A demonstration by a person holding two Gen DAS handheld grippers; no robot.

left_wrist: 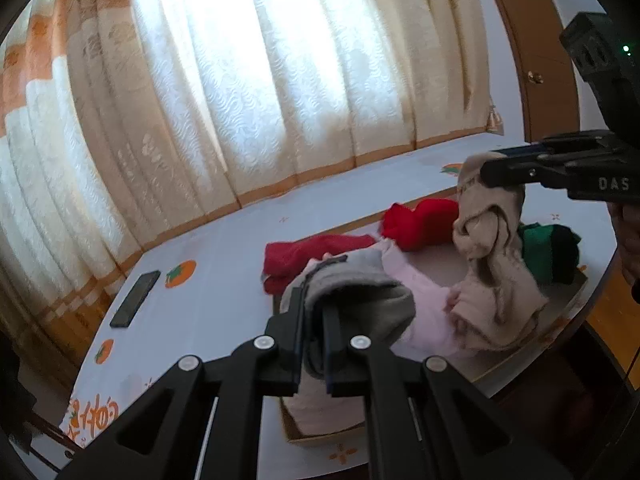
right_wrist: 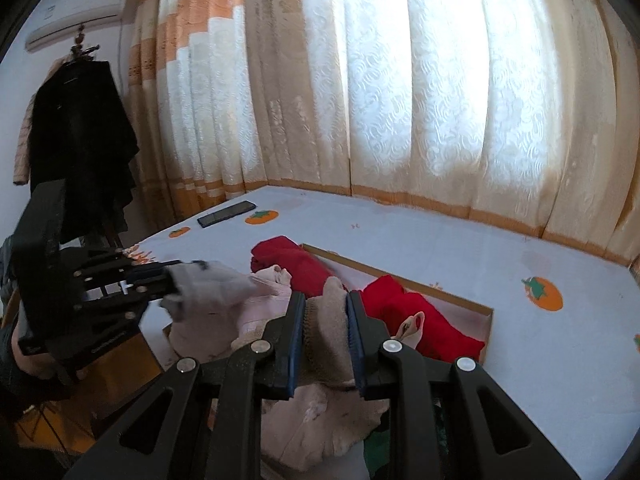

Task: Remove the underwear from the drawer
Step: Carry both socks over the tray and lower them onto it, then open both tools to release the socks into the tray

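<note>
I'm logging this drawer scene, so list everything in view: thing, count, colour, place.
drawer: 1, wooden-rimmed shallow tray, on the table
grey garment: 1, grey, lifted over the drawer's near end, in the left gripper
beige garment: 1, beige, hanging above the drawer, in the right gripper
pink garment: 1, pale pink, in the drawer under the grey one
red garments: 2, bright red inside the drawer, darker red draped over its far edge
green garment: 1, green, drawer's right end
table cover: 1, white with orange fruit prints
phone: 1, black, flat on the table
curtains: cream and orange, behind the table
black coat: 1, hanging at left
air conditioner: 1, white, on the wall
left gripper: shut on grey garment
right gripper: shut on beige garment
</note>
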